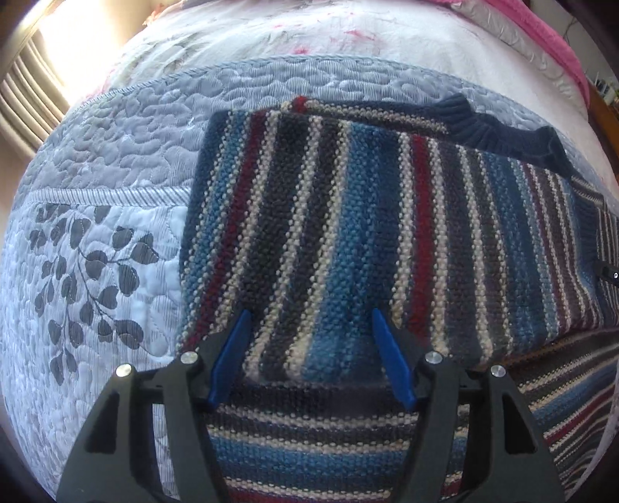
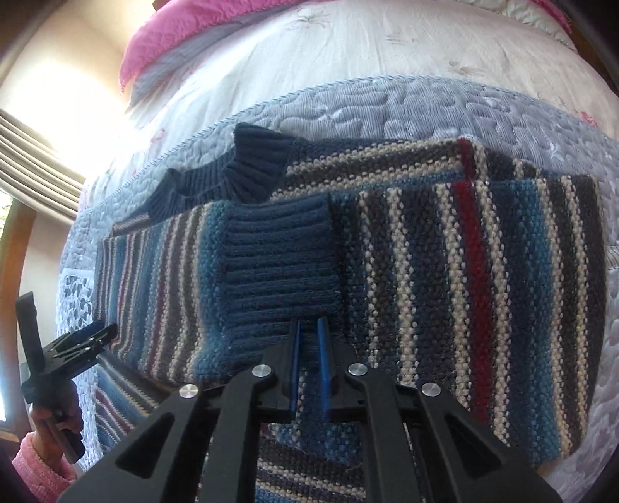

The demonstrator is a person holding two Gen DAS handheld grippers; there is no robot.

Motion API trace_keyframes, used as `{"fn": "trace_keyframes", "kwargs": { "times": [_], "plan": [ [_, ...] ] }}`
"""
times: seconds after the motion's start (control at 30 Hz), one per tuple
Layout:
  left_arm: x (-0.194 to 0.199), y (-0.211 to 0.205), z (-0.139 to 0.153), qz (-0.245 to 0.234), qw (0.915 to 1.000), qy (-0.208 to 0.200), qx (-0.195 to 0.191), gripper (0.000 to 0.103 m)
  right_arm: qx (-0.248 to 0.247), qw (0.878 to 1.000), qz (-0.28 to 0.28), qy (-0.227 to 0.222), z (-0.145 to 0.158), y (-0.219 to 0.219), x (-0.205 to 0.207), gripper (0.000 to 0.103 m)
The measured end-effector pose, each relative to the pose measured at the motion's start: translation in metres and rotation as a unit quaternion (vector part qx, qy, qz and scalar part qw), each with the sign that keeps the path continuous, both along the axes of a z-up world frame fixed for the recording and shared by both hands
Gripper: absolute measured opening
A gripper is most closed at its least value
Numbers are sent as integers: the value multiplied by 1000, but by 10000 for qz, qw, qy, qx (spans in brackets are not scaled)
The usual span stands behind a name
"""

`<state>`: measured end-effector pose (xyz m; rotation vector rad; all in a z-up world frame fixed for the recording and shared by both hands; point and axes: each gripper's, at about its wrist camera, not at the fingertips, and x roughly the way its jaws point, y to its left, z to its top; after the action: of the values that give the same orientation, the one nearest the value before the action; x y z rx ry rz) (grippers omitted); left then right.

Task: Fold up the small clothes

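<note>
— Striped knit sweater [image 2: 445, 271], that's what's on the bed, lying on the blue-grey quilted coverlet [image 1: 127, 127]. Both sleeves look folded in across the body already.

— How can you tell?

— From the right-hand camera, the ribbed navy cuff [image 2: 278, 255] of one sleeve sits on top of the chest, and a second striped panel lies over the body to the right of it. The ribbed collar [image 2: 247, 170] is at the far edge.

— And the grippers?

— The right gripper [image 2: 308, 348] has its blue fingers drawn narrow, with the near edge of that cuff between them; it looks pinched on the knit, though I can't be sure how firmly. The left gripper [image 1: 309, 321] is spread wide, nothing between its fingers, just above the striped panel on the left side.

— So what's left?

— I'd say roughly halfway. The sleeves are in, but the body hasn't been folded over on itself; the near part of the sweater runs on under both grippers towards the person.

— Anything else around?

— A white flowered bedspread [image 1: 309, 38] beyond the coverlet, a pink blanket [image 2: 193, 35] at the far end, and the person's pink sleeve [image 2: 38, 468] at the left.
</note>
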<state>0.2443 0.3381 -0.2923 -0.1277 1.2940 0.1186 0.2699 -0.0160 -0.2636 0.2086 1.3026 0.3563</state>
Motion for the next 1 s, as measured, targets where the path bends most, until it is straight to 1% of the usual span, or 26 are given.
{"fn": "trace_keyframes", "kwargs": {
  "times": [0.07, 0.13, 0.2, 0.23, 0.27, 0.3, 0.37, 0.43, 0.5, 0.57, 0.67, 0.7, 0.8, 0.87, 0.93, 0.97, 1.0],
  "plan": [
    [-2, 2, 0, 33, 10000, -50, -70, 67, -20, 10000, 30, -9, 2, 2, -1, 8],
    [-7, 4, 10, 100, 9999, -51, -104, 65, -28, 9999, 102, -80, 17, 1, -7, 13],
    [-21, 6, 25, 1, 9998, -100, -160, 67, 179, 9994, 101, -274, 40, -10, -23, 21],
    [-31, 7, 33, -94, 9999, -108, -96, 71, 295, 9990, 104, -318, 51, -16, -35, 25],
    [-46, 9, 42, -189, 9997, -129, -28, 73, 388, 9986, 130, -323, 59, -22, -48, 31],
    [-62, 11, 47, -267, 9996, -114, -7, 77, 386, 9986, 176, -302, 64, -27, -64, 32],
    [-101, 18, 50, -390, 9992, 116, -24, 79, 145, 9990, 336, -237, 68, -34, -103, 34],
    [-144, 30, 44, -354, 9981, 481, -157, 79, -78, 9991, 404, -61, 63, -43, -148, 39],
    [-189, 45, 32, -183, 9952, 898, -336, 79, -137, 9989, 345, 276, 50, -58, -193, 39],
    [-230, 50, 21, 25, 9909, 1219, -574, 79, -140, 9976, 182, 660, 35, -72, -236, 39],
    [-273, 51, 7, 394, 9819, 1516, -1069, 79, -14, 9929, -165, 1174, 14, -90, -289, 39],
    [-283, 48, 3, 437, 9803, 1565, -1127, 79, 51, 9917, -289, 1249, 11, -94, -302, 39],
    [-298, 42, -3, 534, 9776, 1576, -1290, 79, 268, 9901, -492, 1288, 11, -103, -326, 39],
    [-301, 42, -2, 585, 9777, 1555, -1285, 79, 303, 9896, -511, 1308, 17, -105, -333, 40],
    [-309, 39, 0, 628, 9728, 1580, -1571, 79, 190, 9910, -371, 1271, 24, -104, -339, 47],
    [-324, 28, 3, 652, 9710, 1594, -1658, 79, 79, 9915, -304, 1261, 25, -102, -343, 52],
    [-327, 25, 4, 628, 9704, 1610, -1684, 79, 29, 9915, -242, 1279, 26, -102, -346, 53]
  ]
}}
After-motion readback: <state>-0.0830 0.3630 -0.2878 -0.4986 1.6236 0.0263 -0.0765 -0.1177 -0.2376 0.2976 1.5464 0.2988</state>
